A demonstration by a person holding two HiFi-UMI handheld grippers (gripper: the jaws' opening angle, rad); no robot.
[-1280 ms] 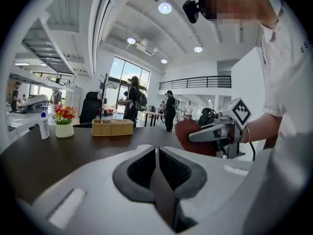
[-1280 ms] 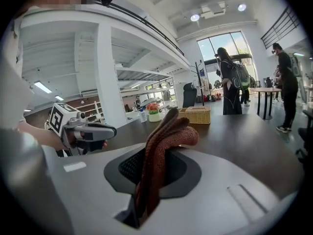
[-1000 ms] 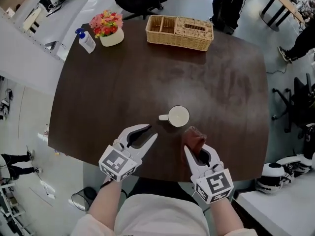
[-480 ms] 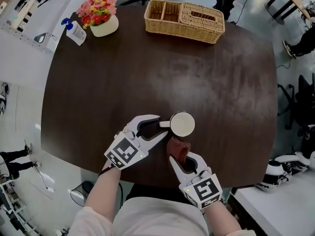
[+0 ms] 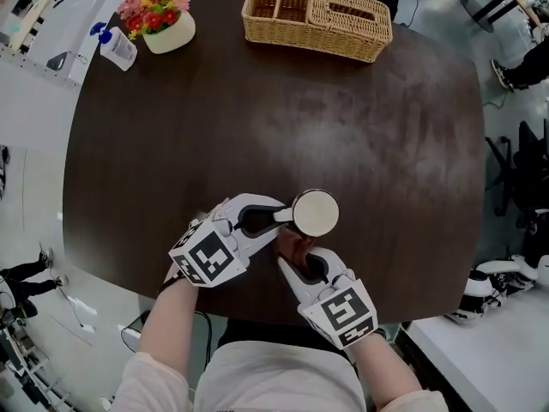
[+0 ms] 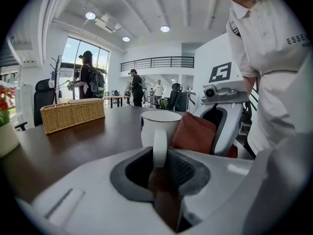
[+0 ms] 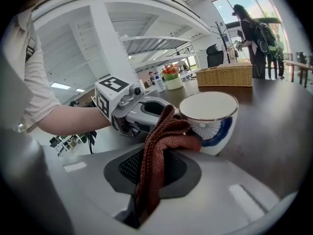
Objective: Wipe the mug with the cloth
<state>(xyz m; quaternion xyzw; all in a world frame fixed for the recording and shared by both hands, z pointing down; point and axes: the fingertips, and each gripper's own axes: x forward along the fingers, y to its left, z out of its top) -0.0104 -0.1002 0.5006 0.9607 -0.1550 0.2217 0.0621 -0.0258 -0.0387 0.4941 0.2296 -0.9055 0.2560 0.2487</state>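
Observation:
A white mug with a blue pattern stands near the front edge of the dark table, its handle pointing left. My left gripper is shut on that handle; in the left gripper view the handle sits tight between the jaws. My right gripper is shut on a folded rust-brown cloth just in front of the mug. In the right gripper view the cloth presses against the mug on its near side. The far side of the mug is hidden.
A wicker basket stands at the table's far edge. A pot of flowers and a spray bottle are at the far left corner. Office chairs and people are beyond the table.
Both grippers moved in towards the mug. The left one closed round the handle, and the right one brought the cloth up against the mug's side.

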